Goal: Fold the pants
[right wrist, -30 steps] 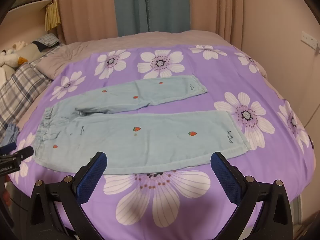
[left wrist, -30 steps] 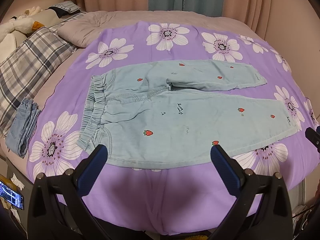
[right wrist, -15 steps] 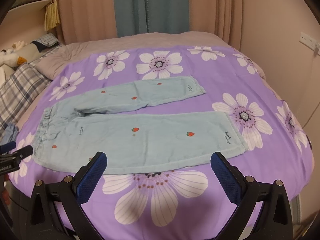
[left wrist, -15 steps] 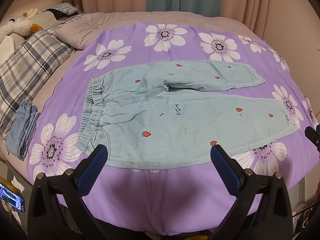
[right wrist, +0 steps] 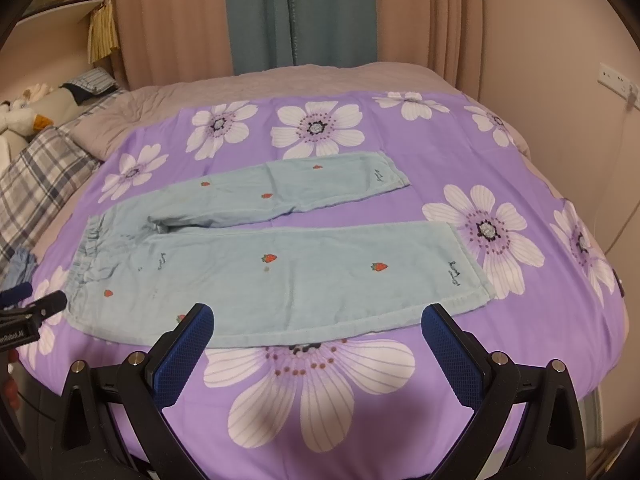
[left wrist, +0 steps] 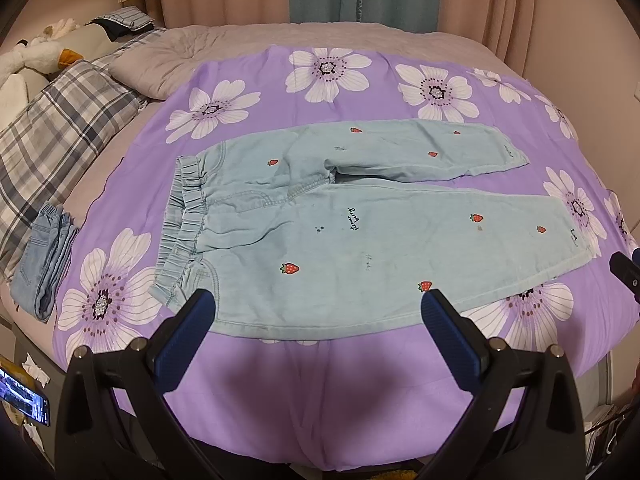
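Light blue pants (left wrist: 360, 236) with small strawberry prints lie flat on a purple flowered bedspread (left wrist: 320, 392), waistband to the left, both legs spread to the right. In the right wrist view the pants (right wrist: 304, 276) show the near leg's hem at the right. My left gripper (left wrist: 318, 304) hovers open over the pants' near edge close to the waistband, holding nothing. My right gripper (right wrist: 318, 320) is open too, above the near leg's lower edge. Each gripper's tip shows at the edge of the other's view.
A folded pair of jeans (left wrist: 44, 260) lies at the bed's left edge. A plaid pillow (left wrist: 52, 144) and soft toys (left wrist: 36, 56) sit at the far left. Curtains (right wrist: 304, 16) hang behind the bed. A wall socket (right wrist: 616, 80) is on the right wall.
Both views have shifted slightly; the pants lie as before and both grippers stay open.
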Demonstrator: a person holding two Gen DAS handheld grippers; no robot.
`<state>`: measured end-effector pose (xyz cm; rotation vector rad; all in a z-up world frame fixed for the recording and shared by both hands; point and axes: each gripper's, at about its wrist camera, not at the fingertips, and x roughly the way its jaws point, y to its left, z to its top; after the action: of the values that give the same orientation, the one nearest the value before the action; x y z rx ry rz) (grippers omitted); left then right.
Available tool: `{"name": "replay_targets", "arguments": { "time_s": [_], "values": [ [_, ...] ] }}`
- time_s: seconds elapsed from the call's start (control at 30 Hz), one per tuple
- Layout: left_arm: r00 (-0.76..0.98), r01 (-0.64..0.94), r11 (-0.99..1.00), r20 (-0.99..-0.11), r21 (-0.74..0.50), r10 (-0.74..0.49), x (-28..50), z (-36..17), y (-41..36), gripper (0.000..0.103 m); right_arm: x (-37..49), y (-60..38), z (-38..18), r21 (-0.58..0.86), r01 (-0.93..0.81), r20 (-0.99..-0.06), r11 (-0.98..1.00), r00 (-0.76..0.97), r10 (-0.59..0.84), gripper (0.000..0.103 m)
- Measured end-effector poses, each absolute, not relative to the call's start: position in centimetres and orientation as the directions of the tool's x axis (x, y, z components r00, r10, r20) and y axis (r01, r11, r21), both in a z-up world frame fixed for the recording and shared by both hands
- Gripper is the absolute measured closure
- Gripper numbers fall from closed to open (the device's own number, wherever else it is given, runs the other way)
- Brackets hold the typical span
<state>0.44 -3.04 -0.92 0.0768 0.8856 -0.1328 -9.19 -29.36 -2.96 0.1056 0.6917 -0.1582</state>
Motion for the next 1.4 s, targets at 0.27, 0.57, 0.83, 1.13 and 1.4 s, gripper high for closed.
{"name": "replay_targets", "arguments": {
  "time_s": [0.27, 0.57, 0.83, 1.13, 1.4],
  "values": [
    [0.625, 0.146, 0.989, -0.776, 0.013, -0.082, 0.4, -1.0, -3.0, 0.000, -9.2, -29.3, -3.0, 0.045, 0.181, -0.642, 0.983, 0.758, -0.110, 0.000],
    [0.621, 0.129, 0.992, -0.779, -0.009, -0.088, 0.4, -1.4, -2.4, 0.000, -9.3, -29.2, -3.1, 0.044, 0.178, -0.642, 0.983, 0.759, -0.108, 0.000],
    [0.614, 0.046, 0.950, -0.742, -0.308, -0.270, 1.6, -3.2, 1.6, 0.001, -8.4, -25.4, -5.4, 0.030, 0.005, -0.640, 1.000, 0.768, 0.015, 0.000],
    [0.600, -0.222, 0.859, -0.758, -0.462, -0.253, 2.1, -8.1, 9.2, 0.013, -4.9, -14.9, -10.6, -0.129, -0.362, -0.670, 0.923, 0.718, 0.188, 0.000],
    [0.564, -0.314, 0.823, -0.791, -0.473, -0.239, 4.4, -12.6, 12.0, 0.062, -2.9, -9.3, -15.4, -0.281, -0.540, -0.703, 0.793, 0.678, 0.213, 0.034]
  ]
}}
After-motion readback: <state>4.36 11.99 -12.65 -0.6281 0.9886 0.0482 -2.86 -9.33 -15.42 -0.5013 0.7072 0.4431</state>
